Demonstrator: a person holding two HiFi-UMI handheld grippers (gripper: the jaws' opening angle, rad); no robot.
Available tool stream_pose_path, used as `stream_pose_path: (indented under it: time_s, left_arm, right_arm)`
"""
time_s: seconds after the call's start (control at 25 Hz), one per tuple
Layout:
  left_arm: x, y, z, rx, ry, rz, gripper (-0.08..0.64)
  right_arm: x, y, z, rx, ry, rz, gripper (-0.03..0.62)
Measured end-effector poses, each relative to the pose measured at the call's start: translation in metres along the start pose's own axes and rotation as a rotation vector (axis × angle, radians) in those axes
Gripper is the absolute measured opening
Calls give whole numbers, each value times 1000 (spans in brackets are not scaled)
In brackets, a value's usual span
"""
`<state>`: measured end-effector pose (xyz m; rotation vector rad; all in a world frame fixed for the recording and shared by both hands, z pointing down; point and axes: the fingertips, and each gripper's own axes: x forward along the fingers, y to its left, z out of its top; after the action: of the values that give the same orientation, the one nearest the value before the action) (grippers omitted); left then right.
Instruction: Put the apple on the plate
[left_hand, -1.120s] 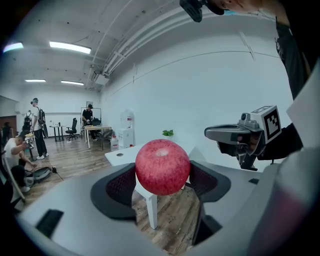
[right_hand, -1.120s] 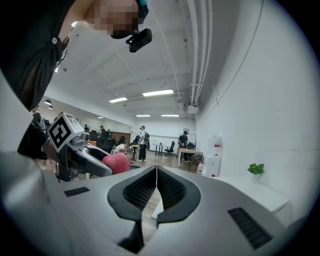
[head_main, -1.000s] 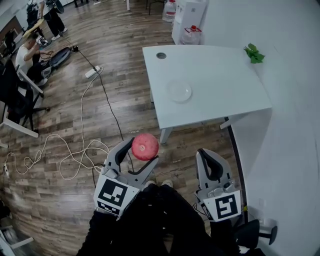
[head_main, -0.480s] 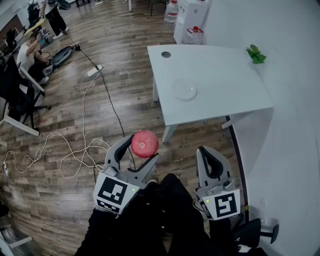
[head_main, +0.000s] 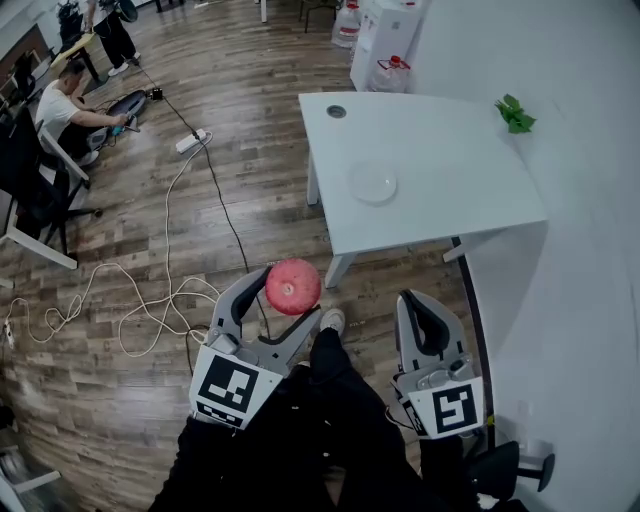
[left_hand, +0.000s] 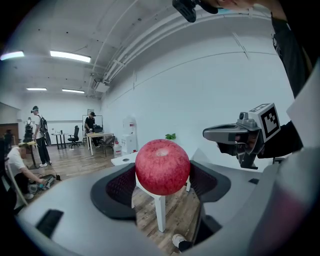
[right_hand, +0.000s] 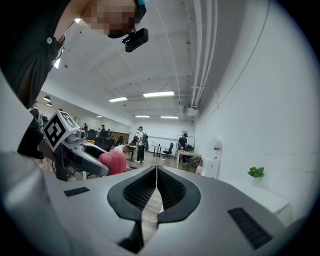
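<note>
Low at centre frame, the left claw (head_main: 284, 303) is clamped on the red apple (head_main: 293, 286), well apart from the clear plate (head_main: 373, 183) on the white tabletop (head_main: 460, 180) at upper right. Lower right, the right claw (head_main: 420, 303) has its jaws pressed together, empty.

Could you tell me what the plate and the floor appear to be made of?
The plate looks like clear glass or plastic: the white table shows through it. The floor looks like wood or wood-look planks: brown grain, visible seams, slight sheen.
</note>
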<state>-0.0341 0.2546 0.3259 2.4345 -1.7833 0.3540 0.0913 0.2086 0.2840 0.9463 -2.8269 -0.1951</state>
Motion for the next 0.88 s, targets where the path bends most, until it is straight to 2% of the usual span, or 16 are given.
stream_pose_path:
  time_s: [0.24, 0.32, 0.44, 0.72, 0.88]
  left_arm:
    - [17, 14, 6, 45, -11, -1, 345]
    - [25, 20, 8, 34, -8, 6, 345]
    - [40, 27, 11, -33, 16, 33, 345]
    - [83, 44, 20, 38, -10, 12, 345]
    - [109, 56, 28, -11, 8, 31, 345]
  right_arm:
    - [20, -11, 0, 4, -8, 10, 41]
    - [27, -17, -4, 9, -4, 12, 42]
    - [39, -27, -10, 5, 6, 17, 42]
    - [72, -59, -10, -15, 11, 27, 42]
    - [92, -81, -13, -19, 22, 39, 43]
